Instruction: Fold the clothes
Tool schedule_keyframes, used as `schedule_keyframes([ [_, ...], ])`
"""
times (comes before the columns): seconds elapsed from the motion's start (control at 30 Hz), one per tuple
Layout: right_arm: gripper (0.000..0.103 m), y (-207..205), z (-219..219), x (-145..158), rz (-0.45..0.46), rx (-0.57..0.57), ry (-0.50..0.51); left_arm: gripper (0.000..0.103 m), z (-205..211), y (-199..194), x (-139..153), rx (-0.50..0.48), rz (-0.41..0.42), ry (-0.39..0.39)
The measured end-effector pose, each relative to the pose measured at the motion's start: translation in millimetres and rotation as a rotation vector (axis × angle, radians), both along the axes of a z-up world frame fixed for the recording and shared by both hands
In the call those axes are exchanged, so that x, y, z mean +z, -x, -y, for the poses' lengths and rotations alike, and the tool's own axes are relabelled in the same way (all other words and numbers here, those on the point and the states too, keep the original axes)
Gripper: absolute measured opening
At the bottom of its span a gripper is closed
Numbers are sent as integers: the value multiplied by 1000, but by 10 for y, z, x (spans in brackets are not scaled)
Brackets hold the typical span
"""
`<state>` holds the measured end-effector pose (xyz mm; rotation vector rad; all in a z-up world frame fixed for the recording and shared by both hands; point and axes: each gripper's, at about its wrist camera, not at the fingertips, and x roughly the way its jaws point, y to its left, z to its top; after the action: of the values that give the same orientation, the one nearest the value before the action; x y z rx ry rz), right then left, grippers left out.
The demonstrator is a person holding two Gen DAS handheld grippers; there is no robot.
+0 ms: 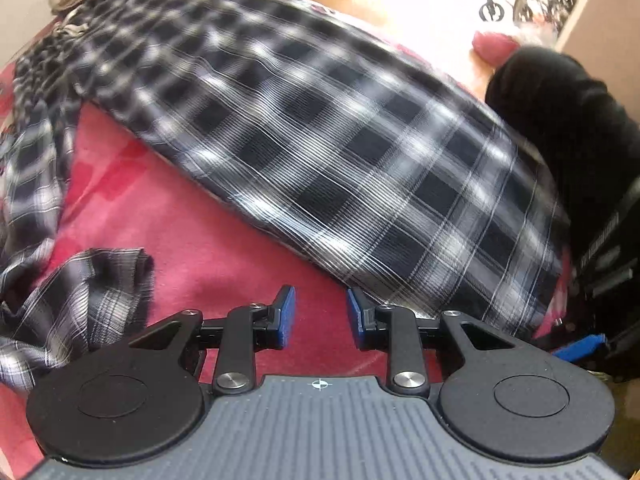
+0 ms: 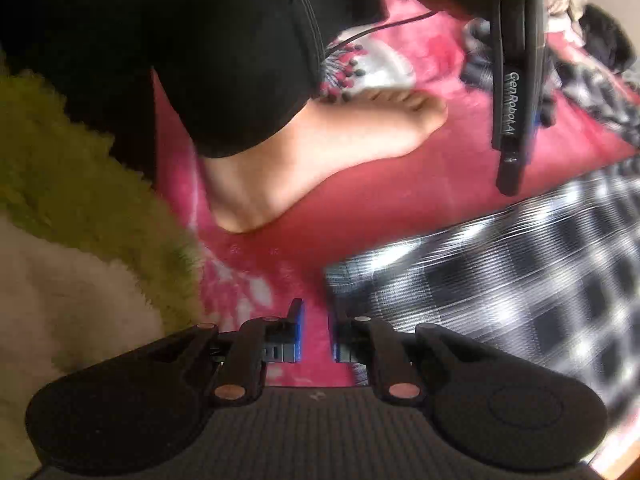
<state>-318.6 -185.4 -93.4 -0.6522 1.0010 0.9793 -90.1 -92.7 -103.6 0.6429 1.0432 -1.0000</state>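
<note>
Plaid shirt [image 1: 320, 152] lies spread on the pink blanket [image 1: 192, 248] for folding; my left gripper [image 1: 321, 316] and right gripper [image 2: 316, 330] hover beside its hem, jaws slightly parted, pinching nothing.

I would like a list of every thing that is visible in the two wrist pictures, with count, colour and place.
plaid shirt: one, black and white, spread on the blanket
blanket: one, pink with white flower print, under everything
fluffy rug: one, green and white, at the blanket's edge
bicycle wheel: one, dark, far background
bare foot: one, on the blanket, below a black trouser leg
left tongs: blue pads, apart, nothing between, over the blanket
right tongs: blue pads, narrow gap, nothing between, beside the shirt's corner
</note>
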Motion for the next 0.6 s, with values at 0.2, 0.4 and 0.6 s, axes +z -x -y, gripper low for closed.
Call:
schedule_keyframes([
  [0.2,13,-463,16,16,63,-199,-84,28,-31,-132,-17,49,-21,27],
  [0.4,8,-27,-162,-134,-57,74,-39,28,-87,-164,14,62,-26,74],
  [0.6,9,-823,375,279,157,-247,-53,28,84,-201,93,37,-35,183],
])
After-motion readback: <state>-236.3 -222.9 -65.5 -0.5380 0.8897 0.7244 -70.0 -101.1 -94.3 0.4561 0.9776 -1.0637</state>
